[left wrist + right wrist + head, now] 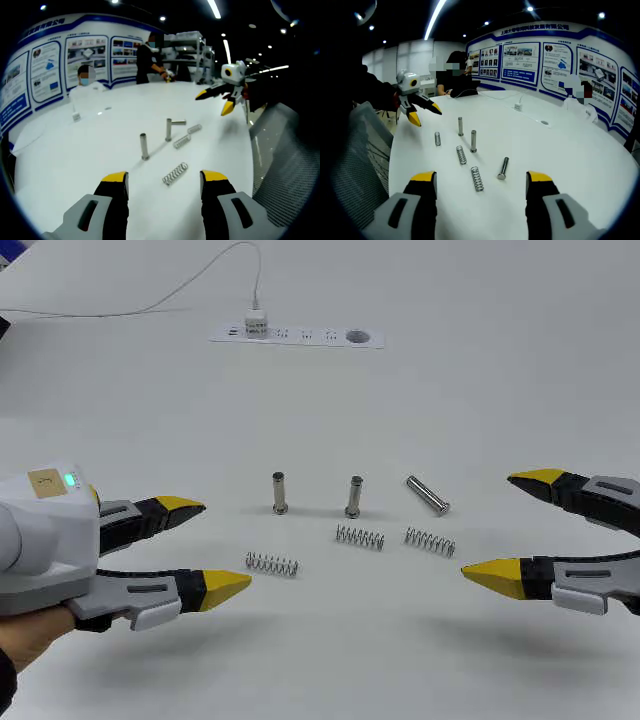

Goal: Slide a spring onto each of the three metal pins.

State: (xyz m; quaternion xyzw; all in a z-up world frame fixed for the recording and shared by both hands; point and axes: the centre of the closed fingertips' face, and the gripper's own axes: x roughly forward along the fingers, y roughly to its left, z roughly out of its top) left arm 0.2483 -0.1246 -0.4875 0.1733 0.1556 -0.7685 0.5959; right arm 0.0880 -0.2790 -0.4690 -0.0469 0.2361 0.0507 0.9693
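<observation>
I log on the bench [500,400] one middle pin [354,496], standing upright, with a second upright pin [279,492] near it on the left and a third pin [428,495] lying on its side near it on the right. Three springs lie loose, none on a pin: the middle spring [360,537] just in front of the middle pin, the left spring [272,564] further front-left, the right spring [430,542] front-right. My left gripper [227,542] sits well left of the middle pin and my right gripper [485,524] well right, both jaws wide and empty; the power strip [297,336] lies far behind it.
</observation>
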